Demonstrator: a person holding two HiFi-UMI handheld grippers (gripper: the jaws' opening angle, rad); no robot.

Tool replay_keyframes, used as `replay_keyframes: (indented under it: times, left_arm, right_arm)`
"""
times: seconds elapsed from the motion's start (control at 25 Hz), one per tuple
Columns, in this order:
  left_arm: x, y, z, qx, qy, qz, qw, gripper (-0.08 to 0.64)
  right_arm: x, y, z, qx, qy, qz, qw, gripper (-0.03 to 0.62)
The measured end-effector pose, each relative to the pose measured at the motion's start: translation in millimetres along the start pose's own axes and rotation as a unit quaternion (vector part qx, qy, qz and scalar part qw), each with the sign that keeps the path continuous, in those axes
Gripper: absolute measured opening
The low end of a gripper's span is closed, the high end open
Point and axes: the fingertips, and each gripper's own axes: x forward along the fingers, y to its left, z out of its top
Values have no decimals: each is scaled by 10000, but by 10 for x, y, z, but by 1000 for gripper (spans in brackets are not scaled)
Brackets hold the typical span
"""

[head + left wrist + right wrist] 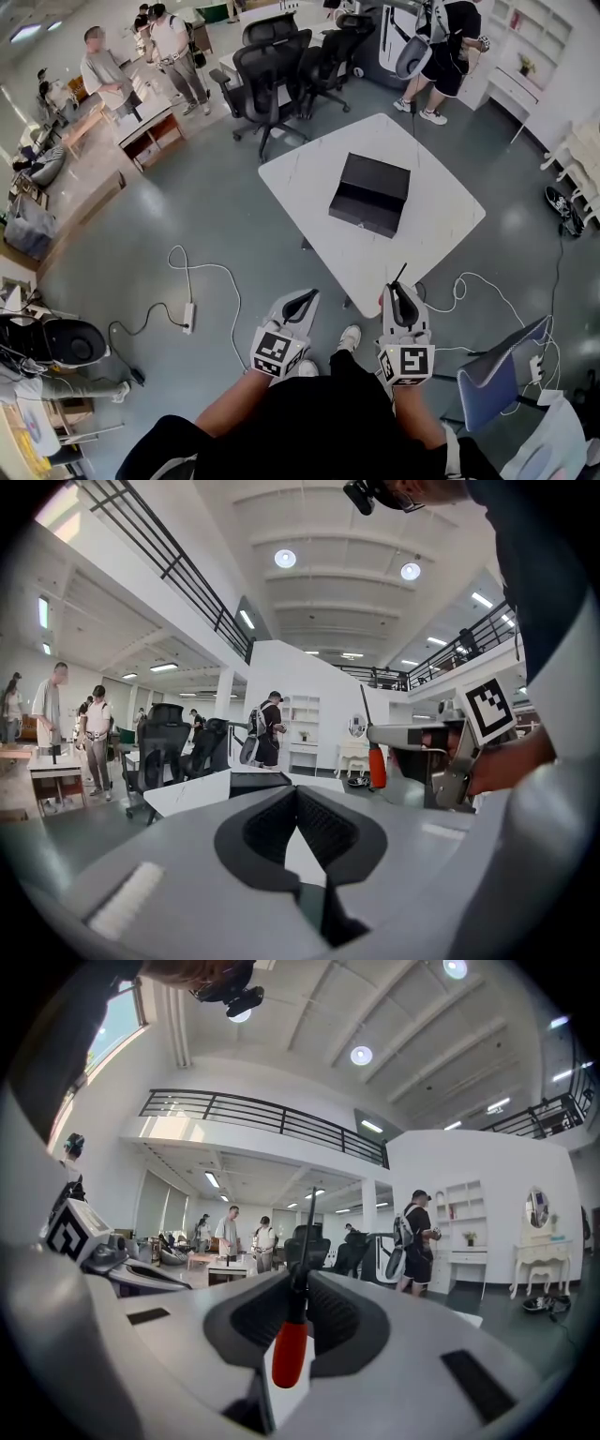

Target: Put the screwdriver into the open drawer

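A black drawer box [370, 194] sits in the middle of a white table [431, 234]; its near side steps down lower, and I cannot tell how far the drawer is out. My right gripper [397, 287] hovers over the table's near edge, shut on a screwdriver [290, 1354] with a red handle. The thin dark shaft points up past the jaws. My left gripper [302, 298] is beside it, over the floor, shut with nothing in it. In the left gripper view the jaw tips meet, with the box [260, 782] beyond and the screwdriver [377, 766] at the right.
Black office chairs [272, 66] stand beyond the table. Several people are at the far desks and shelves. A white cable and power strip [188, 317] lie on the floor at the left. A blue chair [502, 370] is close on my right.
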Motion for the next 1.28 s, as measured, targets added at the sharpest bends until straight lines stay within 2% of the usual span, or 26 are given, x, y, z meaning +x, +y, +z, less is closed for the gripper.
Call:
replay_keyframes:
  times: [0.36, 0.68, 1.04, 1.28]
  left_arm:
    - [413, 191, 83, -27, 52, 154, 9999, 8]
    - [862, 218, 94, 0, 227, 129, 9997, 8]
    - [1432, 263, 175, 306, 408, 222, 9985, 8]
    - [1679, 268, 168, 287, 482, 314, 9979, 8]
  right_arm:
    - [418, -322, -41, 125, 89, 117, 9998, 57]
    - [818, -611, -91, 132, 110, 303, 9994, 57]
    - [1153, -1092, -263, 375, 191, 424, 9982, 58]
    - [1299, -1248, -321, 325, 213, 638, 9972, 57]
